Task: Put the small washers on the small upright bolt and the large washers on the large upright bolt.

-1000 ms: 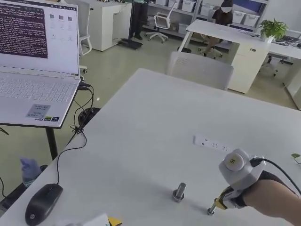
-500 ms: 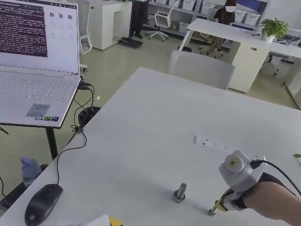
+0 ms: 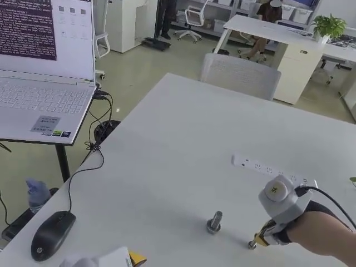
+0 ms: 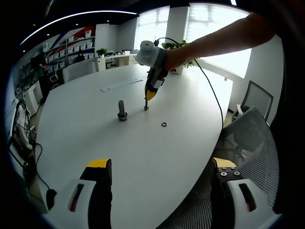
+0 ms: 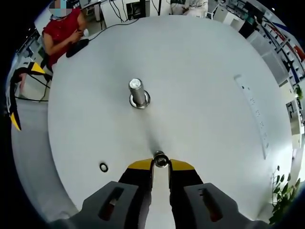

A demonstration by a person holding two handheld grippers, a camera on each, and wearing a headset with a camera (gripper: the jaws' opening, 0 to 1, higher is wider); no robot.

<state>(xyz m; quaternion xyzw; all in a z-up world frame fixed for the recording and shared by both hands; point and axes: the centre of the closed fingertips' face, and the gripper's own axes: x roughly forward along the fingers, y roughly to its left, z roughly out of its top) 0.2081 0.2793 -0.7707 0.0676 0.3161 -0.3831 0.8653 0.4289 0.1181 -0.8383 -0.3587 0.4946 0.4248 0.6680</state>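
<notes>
Small bolt (image 5: 160, 160): upright on the counter (image 5: 205, 71), its top right at the tips of the right tool (image 5: 160, 166), between the two yellow ends.
Right tool state: jaws drawn narrow, with a slim gap between them. I cannot tell whether a washer is pinched there or only the bolt top shows.
Loose washer (image 5: 103, 167): flat on the counter, just left of the right tool's jaws in the right gripper view, clear of both bolts.
Large bolt (image 5: 138, 93): upright, ahead of the right tool and a little to its left, apart from the small bolt.
Left tool (image 4: 161, 164): jaws spread wide with nothing between them, held back near the counter's edge. It faces both bolts and the right tool, well apart from them.
Power strip (image 5: 252, 114): lies flat on the counter, beyond the right tool and off to its right.
Mouse (image 3: 53, 233): on the counter's near corner, far to the left of the right tool in the head view.
Laptop (image 3: 39, 83): open with the screen lit, beyond the mouse and off the counter's left side.
</notes>
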